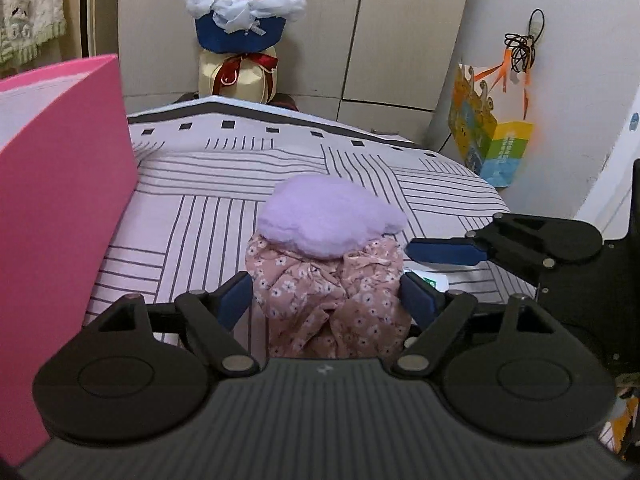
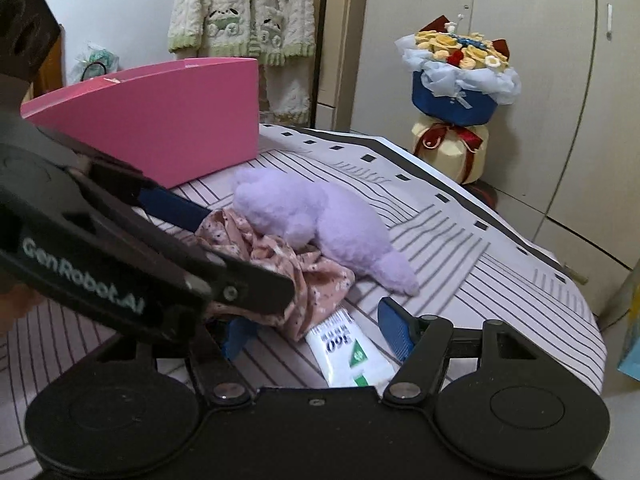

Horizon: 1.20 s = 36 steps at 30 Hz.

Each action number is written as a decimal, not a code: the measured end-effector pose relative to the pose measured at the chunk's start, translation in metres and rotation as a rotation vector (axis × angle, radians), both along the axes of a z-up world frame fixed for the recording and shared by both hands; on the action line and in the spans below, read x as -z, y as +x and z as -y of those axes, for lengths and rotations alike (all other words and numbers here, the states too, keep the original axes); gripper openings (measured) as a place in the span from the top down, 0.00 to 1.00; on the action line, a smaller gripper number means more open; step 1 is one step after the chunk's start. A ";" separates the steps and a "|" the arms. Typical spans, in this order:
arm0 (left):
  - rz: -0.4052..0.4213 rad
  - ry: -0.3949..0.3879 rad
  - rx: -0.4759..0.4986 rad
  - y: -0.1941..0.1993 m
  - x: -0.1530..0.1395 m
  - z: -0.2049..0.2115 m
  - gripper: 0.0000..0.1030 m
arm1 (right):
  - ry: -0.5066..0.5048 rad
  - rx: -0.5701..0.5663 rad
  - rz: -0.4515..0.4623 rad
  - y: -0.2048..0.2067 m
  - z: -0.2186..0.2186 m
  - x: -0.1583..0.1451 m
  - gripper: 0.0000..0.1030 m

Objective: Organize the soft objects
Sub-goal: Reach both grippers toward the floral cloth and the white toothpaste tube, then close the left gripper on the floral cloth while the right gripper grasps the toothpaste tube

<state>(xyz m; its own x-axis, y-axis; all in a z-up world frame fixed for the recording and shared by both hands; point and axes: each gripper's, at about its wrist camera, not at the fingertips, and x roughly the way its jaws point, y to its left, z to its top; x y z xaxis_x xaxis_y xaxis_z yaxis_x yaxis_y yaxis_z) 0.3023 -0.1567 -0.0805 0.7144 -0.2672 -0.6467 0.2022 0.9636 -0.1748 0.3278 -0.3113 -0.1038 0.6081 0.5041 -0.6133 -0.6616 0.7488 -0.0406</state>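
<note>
We hold 2 grippers over the striped bed. Our left gripper straddles the pink floral cloth, its jaws spread at the bundle's sides, not visibly clamped on it. The purple plush lies on that cloth's far edge. Our right gripper stands released just beside the cloth, over a white tube. A pink box sits beyond the cloth.

1 plush toy, 1 floral cloth, 1 pink box, 1 tube.

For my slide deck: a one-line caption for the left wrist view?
Open left tool straddling floral cloth under a purple plush on the striped bed.
</note>
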 end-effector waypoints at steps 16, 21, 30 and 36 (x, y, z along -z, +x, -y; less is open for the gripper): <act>-0.012 -0.113 -0.006 -0.009 0.012 -0.019 0.68 | 0.051 0.067 -0.071 -0.019 -0.012 -0.001 0.65; 0.003 -0.167 -0.020 -0.017 0.011 -0.028 0.82 | 0.065 0.066 -0.067 -0.021 -0.013 0.001 0.70; 0.022 -0.273 0.017 -0.045 0.008 -0.046 0.83 | 0.024 0.121 -0.048 -0.049 -0.023 -0.006 0.71; 0.062 -0.307 0.035 -0.062 0.001 -0.056 0.84 | -0.010 0.178 -0.009 -0.072 -0.029 -0.010 0.74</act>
<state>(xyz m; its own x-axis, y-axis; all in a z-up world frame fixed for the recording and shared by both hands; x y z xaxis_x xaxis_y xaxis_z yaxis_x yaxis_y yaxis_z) 0.2406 -0.1012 -0.0818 0.7366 -0.4685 -0.4877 0.2540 0.8600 -0.4425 0.2557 -0.2821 -0.0936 0.6816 0.3825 -0.6238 -0.5187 0.8539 -0.0432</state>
